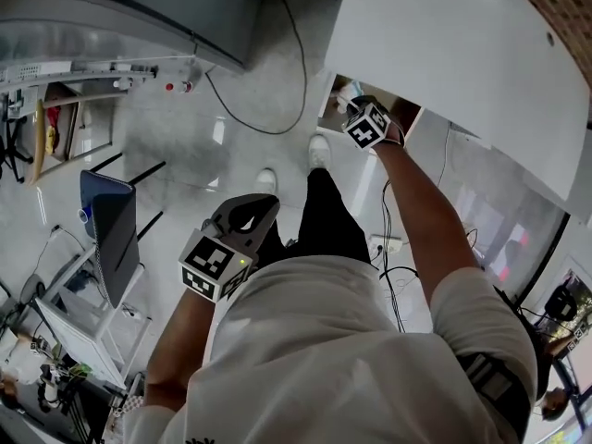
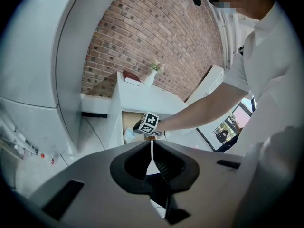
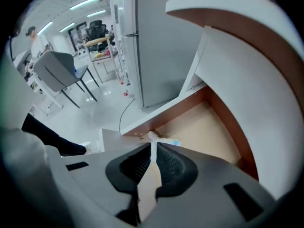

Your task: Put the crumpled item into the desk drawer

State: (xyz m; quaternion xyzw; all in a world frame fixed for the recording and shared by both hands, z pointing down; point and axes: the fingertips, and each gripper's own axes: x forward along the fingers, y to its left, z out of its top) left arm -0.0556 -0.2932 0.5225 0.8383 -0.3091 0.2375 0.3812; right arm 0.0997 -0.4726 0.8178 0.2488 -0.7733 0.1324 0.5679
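The white desk (image 1: 444,35) has its drawer (image 3: 204,127) pulled open, showing a bare wooden bottom. My right gripper (image 3: 152,146) reaches into it, shut on the crumpled item (image 3: 162,140), a white scrap with a blue spot that sticks out past the fingertips over the drawer's left wall. In the head view the right gripper (image 1: 356,109) sits at the drawer (image 1: 407,118) opening. My left gripper (image 1: 264,203) hangs near my hip, shut and holding nothing. From the left gripper view, the left gripper (image 2: 152,144) points at the right gripper (image 2: 137,128) by the drawer (image 2: 128,120).
A grey chair (image 1: 111,220) stands to the left on the glossy floor. A black cable (image 1: 250,109) runs across the floor toward the desk, and a power strip (image 1: 384,245) lies by my right leg. A grey cabinet (image 3: 161,42) stands beside the drawer.
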